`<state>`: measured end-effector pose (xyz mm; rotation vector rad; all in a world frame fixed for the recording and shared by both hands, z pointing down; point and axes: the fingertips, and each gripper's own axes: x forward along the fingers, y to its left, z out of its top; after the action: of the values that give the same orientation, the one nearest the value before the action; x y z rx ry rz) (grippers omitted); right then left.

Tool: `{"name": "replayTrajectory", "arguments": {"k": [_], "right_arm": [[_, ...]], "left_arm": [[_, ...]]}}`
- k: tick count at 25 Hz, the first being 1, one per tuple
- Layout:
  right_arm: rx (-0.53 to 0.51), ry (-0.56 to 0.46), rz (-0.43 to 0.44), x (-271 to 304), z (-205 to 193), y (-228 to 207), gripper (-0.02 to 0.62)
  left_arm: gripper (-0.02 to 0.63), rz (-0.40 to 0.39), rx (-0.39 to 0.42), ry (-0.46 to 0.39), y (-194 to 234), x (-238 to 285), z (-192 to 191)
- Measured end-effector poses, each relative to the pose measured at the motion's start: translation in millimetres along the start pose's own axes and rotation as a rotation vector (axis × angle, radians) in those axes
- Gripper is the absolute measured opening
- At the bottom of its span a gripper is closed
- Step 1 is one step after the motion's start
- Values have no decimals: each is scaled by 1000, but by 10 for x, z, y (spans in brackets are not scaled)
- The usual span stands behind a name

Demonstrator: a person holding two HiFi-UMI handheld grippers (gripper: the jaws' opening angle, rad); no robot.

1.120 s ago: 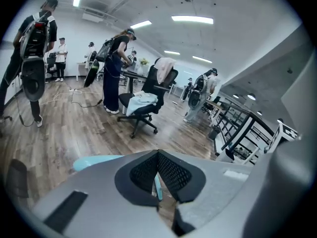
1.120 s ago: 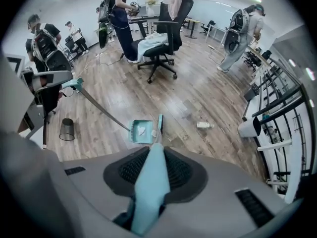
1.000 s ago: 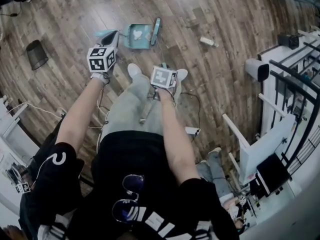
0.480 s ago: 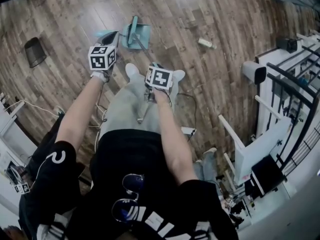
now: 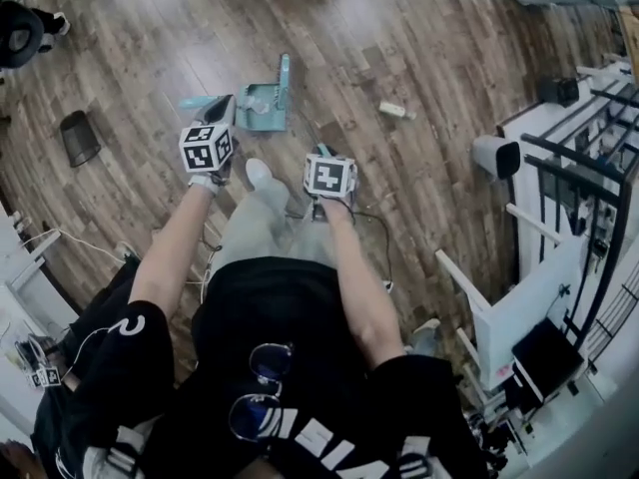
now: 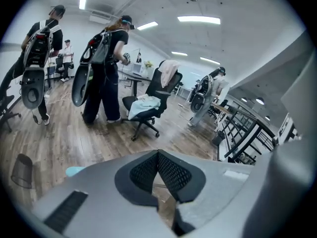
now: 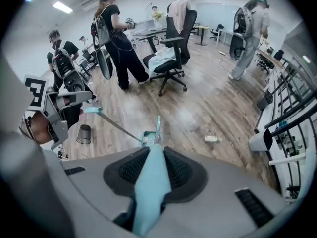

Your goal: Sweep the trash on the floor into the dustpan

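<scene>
A teal dustpan (image 5: pixel 262 106) (image 7: pixel 147 139) rests on the wood floor ahead of my feet, with something pale inside it. Its long handle (image 7: pixel 110 121) slants up to my left gripper (image 5: pixel 222 108), whose jaws are shut on it. In the left gripper view only the handle's teal end (image 6: pixel 74 171) shows, beside the closed pads (image 6: pixel 143 170). My right gripper (image 5: pixel 321 154) (image 7: pixel 151 175) is shut on the teal broom handle (image 7: pixel 150 182). The broom head (image 5: pixel 284 73) (image 7: pixel 157 127) stands at the dustpan's right edge. A small white piece of trash (image 5: pixel 396 111) (image 7: pixel 211 139) lies on the floor to the right.
A black mesh bin (image 5: pixel 79 136) (image 7: pixel 83 134) stands at the left. White furniture and black railings (image 5: pixel 559 218) line the right side. Cables (image 5: pixel 374 223) trail by my feet. People with backpacks and an office chair (image 7: pixel 171 63) are farther off.
The broom head swung left across the dustpan, then came back to its right edge. My right gripper shifted a little with it. The left gripper and dustpan stayed put.
</scene>
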<state>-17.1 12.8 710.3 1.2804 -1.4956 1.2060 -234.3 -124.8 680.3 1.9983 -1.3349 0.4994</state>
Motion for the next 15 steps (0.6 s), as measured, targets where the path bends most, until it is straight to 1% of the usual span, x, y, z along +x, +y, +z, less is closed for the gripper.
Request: {"name": "replayTrajectory", "arguments": {"k": [4, 8, 12, 15], "right_arm": [[-13, -119, -24, -491, 341, -526, 83], [-25, -234, -6, -1028, 529, -943, 83], [-24, -299, 12, -1359, 642, -1282, 83], [-18, -334, 35, -1494, 639, -1446, 83]], "left_arm": [[-2, -26, 45, -75, -661, -198, 391], [-2, -40, 73, -133, -1313, -484, 560], [-2, -36, 97, -172, -1733, -628, 650], [-2, -26, 114, -187, -1943, -692, 689]]}}
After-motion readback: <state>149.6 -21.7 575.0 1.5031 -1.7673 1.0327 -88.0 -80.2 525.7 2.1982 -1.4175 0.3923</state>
